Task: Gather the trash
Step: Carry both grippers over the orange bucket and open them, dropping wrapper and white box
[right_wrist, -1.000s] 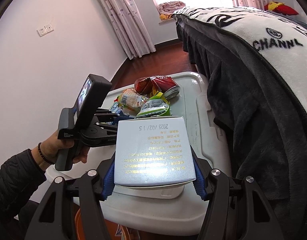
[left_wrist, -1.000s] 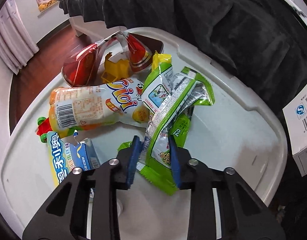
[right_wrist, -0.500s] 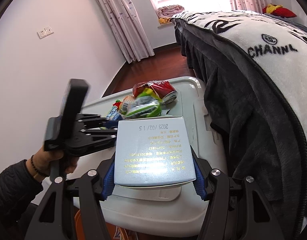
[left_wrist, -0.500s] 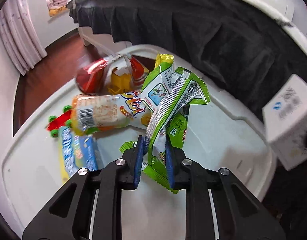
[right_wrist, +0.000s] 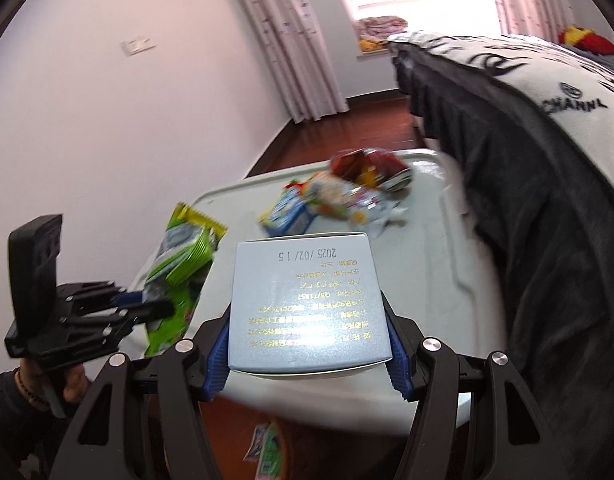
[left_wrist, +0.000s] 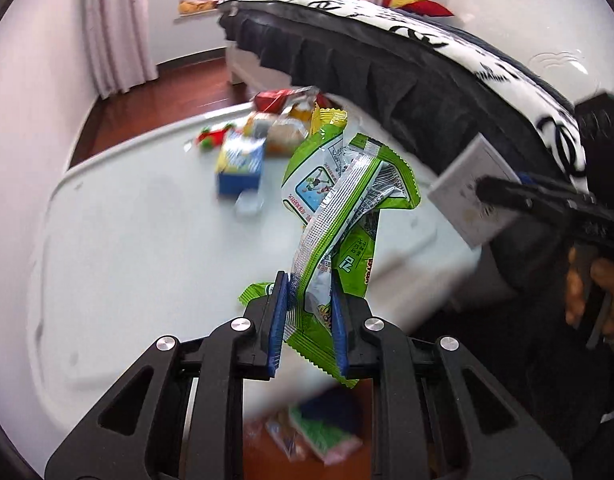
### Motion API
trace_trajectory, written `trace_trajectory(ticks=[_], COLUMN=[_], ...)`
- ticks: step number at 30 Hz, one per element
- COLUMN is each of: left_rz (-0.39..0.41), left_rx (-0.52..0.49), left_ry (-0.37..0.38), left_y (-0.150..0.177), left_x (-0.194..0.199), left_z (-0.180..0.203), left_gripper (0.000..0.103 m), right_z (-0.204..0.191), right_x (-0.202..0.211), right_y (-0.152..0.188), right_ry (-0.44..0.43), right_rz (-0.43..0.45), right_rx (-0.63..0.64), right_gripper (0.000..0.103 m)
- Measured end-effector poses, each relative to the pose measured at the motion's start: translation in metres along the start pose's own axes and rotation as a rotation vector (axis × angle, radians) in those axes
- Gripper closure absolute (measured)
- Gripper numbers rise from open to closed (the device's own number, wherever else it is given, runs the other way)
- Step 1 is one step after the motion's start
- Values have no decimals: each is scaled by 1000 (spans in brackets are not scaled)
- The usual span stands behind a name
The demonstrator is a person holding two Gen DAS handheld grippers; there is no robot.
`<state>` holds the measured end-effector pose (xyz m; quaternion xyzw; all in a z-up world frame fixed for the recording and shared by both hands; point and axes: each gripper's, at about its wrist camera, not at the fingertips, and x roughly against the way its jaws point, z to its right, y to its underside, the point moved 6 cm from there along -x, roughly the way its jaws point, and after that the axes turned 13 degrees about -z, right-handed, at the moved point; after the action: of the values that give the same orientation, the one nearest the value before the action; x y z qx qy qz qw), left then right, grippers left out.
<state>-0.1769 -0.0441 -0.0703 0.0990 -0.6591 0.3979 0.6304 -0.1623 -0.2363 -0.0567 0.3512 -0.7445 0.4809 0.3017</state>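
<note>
While both grippers hold trash above the near edge of the white lid, entries follow.

Left gripper [left_wrist: 307, 316]: jaws narrowed onto the green snack wrapper [left_wrist: 349, 200], blue pads pinching its lower end.
Green snack wrapper: stands up and away from the pads, crumpled, lifted clear of the lid; its silver seam runs diagonally upward.
Right gripper [right_wrist: 307, 344]: jaws set wide, clamped on the two sides of the pale blue box [right_wrist: 307, 300].
Pale blue box: flat between the pads, printed face up, date line at its far edge.
White lid [left_wrist: 139, 240]: below and beyond both grippers, beside the bed.
Remaining trash: blue carton [left_wrist: 240, 164], an orange pouch [left_wrist: 285, 140] and a red wrapper [left_wrist: 273, 99], clustered at the lid's far end, well apart from both grippers; blurred.
Bed cover [right_wrist: 547, 168]: dark with a white patterned top, hanging beside the lid on the right.
Floor: wrappers [left_wrist: 311, 434] lie below the lid's near edge, blurred.
</note>
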Motion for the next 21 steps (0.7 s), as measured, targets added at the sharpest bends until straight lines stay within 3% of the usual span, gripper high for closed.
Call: trace_trajectory(ticks=[4,5,8,14,21], left_rz=[-40,-72,-106,-200,-318], left_rx=[54,90,113,253,322], left_ry=[-3,37,4,1,-46], left_y=[51,68,98,143,177], left_x=[8,7,3,-20,-57], left_z=[-1,0,2,-12,-18], left_gripper=[83,83,83,83,81], right_z=[-33,-42,-68,-99,-119], right_x=[-2,-2,-7,-28,-62], right_y=[25,33,56,92,117], right_ry=[-42,-53,-76,-90,-74], right_rz=[-36,-49,-94,-184,-291], right_rx=[36,48,85,129,193], right_gripper=[42,42,42,42,41])
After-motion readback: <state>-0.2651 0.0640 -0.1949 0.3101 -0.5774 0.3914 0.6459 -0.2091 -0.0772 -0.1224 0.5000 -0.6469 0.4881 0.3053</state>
